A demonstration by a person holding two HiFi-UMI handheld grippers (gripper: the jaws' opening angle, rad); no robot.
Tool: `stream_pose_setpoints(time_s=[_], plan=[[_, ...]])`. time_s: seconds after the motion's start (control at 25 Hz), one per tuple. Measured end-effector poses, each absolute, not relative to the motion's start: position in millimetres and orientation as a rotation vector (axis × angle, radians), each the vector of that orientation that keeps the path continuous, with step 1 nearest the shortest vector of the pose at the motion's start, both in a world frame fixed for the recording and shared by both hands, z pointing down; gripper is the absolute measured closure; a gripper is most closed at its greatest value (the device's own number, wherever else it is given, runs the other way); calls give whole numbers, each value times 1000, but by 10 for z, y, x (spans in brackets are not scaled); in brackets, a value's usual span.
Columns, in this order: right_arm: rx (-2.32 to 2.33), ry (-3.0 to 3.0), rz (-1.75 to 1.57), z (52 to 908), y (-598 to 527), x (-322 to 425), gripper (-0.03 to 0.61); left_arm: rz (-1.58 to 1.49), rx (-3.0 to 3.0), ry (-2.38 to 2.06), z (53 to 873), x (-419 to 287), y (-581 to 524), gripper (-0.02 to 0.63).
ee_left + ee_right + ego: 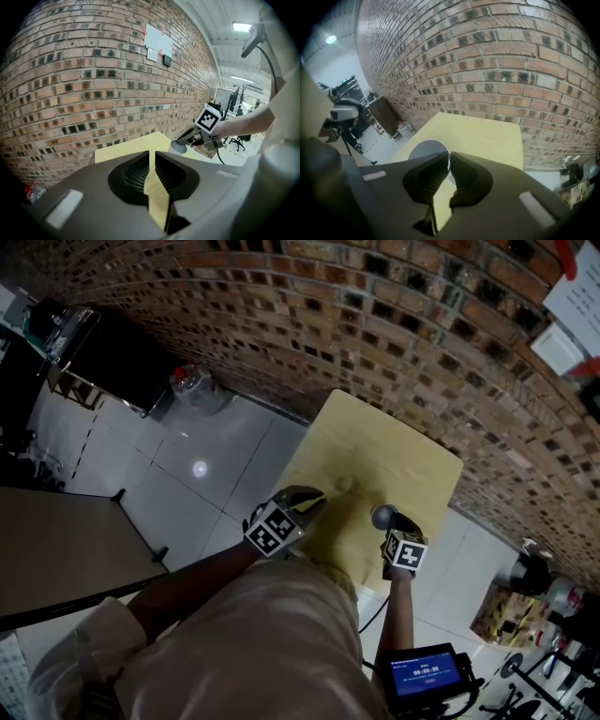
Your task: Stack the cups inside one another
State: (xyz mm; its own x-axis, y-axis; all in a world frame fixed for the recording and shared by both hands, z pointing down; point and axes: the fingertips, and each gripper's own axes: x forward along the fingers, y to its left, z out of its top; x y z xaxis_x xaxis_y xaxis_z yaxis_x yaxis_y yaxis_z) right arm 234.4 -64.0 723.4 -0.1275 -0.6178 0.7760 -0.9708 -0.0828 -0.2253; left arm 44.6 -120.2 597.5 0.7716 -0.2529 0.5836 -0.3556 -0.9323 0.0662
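Dark grey tongs fill the near edge of both gripper views, so I start there. The left tongs (pixel 150 158) are pressed almost together with nothing between them, only a sliver of yellow showing through, and they hang idle over the table's near edge. The right tongs (pixel 449 163) are clamped on the cup (pixel 423 151): one pad sits inside the rim and one outside, pinching the thin wall, and the open mouth faces me in the right gripper view. From the head view the cup sits over the near right part of the table (pixel 487 133), and I judge it clear of the surface, not resting on it. It looks like light, thin-walled grey plastic, so it should weigh next to nothing, yet the wall may flex, and a smooth rim could slip or swing in a one-sided pinch. I would keep the hold on the rim, squeeze gently, and level the cup before lowering it into another. Farther out on the table there is a small pale round shape (pixel 345 486); it may be a second cup, but it is too faint to tell. Beyond the table's far edge stands the brick wall (pixel 487 61).
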Motion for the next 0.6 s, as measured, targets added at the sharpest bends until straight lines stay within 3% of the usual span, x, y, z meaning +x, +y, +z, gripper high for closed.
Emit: stream_pose_setpoints(time_s=[0.6], plan=[[1680,-1659,1143,7632,-629,2746,554,899,2786,-518,6005,446,-1204,555]])
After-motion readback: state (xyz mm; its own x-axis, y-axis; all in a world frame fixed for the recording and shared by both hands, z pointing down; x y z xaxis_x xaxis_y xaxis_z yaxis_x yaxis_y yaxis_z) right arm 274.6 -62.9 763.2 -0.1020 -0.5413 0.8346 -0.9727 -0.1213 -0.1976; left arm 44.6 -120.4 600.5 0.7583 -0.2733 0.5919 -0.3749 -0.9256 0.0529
